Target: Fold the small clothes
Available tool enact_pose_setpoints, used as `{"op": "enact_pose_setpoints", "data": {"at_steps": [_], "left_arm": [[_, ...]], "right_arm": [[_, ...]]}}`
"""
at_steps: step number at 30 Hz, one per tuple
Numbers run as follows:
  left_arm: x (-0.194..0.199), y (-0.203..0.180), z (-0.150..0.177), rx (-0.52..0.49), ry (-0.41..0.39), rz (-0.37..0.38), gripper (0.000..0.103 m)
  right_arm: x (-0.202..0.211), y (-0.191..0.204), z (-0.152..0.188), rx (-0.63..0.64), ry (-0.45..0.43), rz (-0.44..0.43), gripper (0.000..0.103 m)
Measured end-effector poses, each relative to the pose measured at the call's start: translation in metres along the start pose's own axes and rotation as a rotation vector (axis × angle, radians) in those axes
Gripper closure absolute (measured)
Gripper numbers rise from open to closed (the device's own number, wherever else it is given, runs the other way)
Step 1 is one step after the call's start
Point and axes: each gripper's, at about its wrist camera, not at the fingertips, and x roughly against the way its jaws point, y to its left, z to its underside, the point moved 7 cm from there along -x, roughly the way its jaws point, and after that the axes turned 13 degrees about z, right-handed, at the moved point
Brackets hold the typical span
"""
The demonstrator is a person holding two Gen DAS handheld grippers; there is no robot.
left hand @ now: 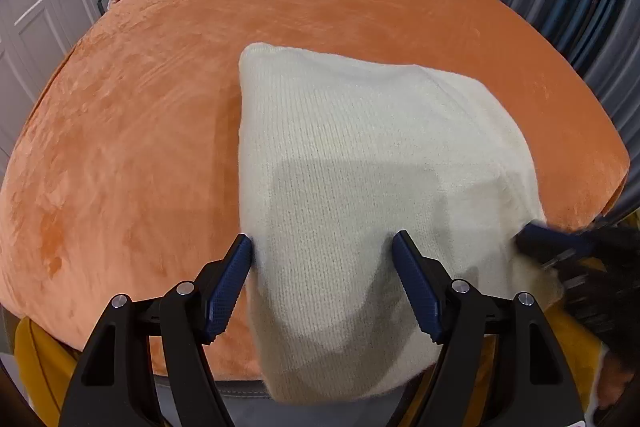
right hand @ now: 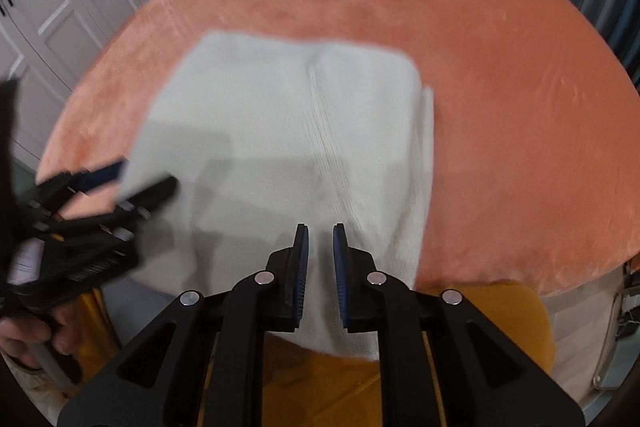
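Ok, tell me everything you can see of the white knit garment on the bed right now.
The white knit garment is cream, fine-ribbed and soft-looking, already folded into a rough rectangle. It lies flat on the orange plush bedcover, its near edge hanging over the bed's front. A seam runs lengthwise down its middle, and a folded layer peeks out along its right side. The left gripper is open, straddling its left edge; the right gripper hovers over its near end, jaws narrowly apart. Contact is unclear.

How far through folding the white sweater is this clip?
Mostly folded: the sweater lies as a compact rectangle on the orange bed, its near edge hanging over the bed's edge. In hand: nothing clearly; the left claw is open, the right claw nearly shut, grip unclear. Left: perhaps a final fold.
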Motion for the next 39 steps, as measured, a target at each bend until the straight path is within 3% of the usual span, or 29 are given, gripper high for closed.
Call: {"op": "enact_pose_setpoints", "data": {"at_steps": [2,5,7,9,13,15,17,18,19,22,24,28,29,33,35,36,37,39], "left_arm": [[0.0,-0.001,0.001,0.0,0.006,-0.002,0.031],[0.012,-0.004,0.0,0.01,-0.001,0.023,0.033],[0.019,-0.008,-0.002,0.026,-0.009,0.054,0.033],[0.019,-0.014,-0.004,0.02,-0.009,0.067,0.033],[0.017,-0.024,-0.006,-0.004,-0.002,0.053,0.033],[0.016,-0.025,-0.007,-0.004,-0.001,0.049,0.033],[0.016,-0.025,-0.008,0.001,-0.001,0.048,0.033],[0.016,-0.026,-0.009,0.003,-0.001,0.046,0.033],[0.017,-0.025,-0.009,0.003,-0.002,0.039,0.033],[0.015,-0.023,-0.009,0.012,-0.004,0.032,0.033],[0.014,-0.023,-0.011,0.015,-0.01,0.033,0.033],[0.011,-0.021,-0.009,0.01,0.006,0.022,0.033],[0.009,-0.019,-0.008,0.01,0.012,0.018,0.033],[0.006,-0.01,-0.007,0.039,0.012,-0.002,0.03],[0.005,-0.007,-0.007,0.06,0.013,0.006,0.028],[0.004,-0.006,-0.007,0.061,0.015,0.004,0.028],[0.003,-0.005,-0.007,0.06,0.016,0.003,0.027],[0.002,-0.004,-0.008,0.071,0.017,0.002,0.025]], "right_arm": [[-0.003,0.002,0.0,-0.003,-0.015,0.01,0.093],[0.026,-0.005,-0.01,-0.058,-0.069,-0.019,0.088],[0.042,-0.019,-0.016,-0.137,-0.107,-0.081,0.068],[0.045,-0.032,-0.021,-0.197,-0.118,-0.131,0.06],[0.011,-0.054,-0.033,-0.273,-0.077,-0.122,0.054],[-0.014,-0.039,-0.037,-0.253,-0.016,-0.128,0.054],[-0.019,-0.034,-0.043,-0.238,-0.008,-0.172,0.073],[-0.009,-0.034,-0.048,-0.229,-0.033,-0.172,0.091],[0.009,-0.034,-0.056,-0.224,-0.089,-0.196,0.093],[0.056,-0.039,-0.07,-0.233,-0.237,-0.266,0.094],[0.058,-0.044,-0.071,-0.238,-0.25,-0.269,0.094],[-0.032,-0.042,-0.044,-0.161,-0.006,-0.079,0.093],[-0.032,-0.041,-0.042,-0.184,-0.036,-0.088,0.093],[0.004,-0.048,-0.047,-0.221,-0.099,-0.086,0.087],[0.016,-0.058,-0.045,-0.244,-0.123,-0.08,0.073],[0.019,-0.064,-0.042,-0.26,-0.127,-0.075,0.058],[0.018,-0.068,-0.037,-0.268,-0.113,-0.072,0.05],[0.009,-0.072,-0.024,-0.283,-0.071,-0.07,0.05]]}}
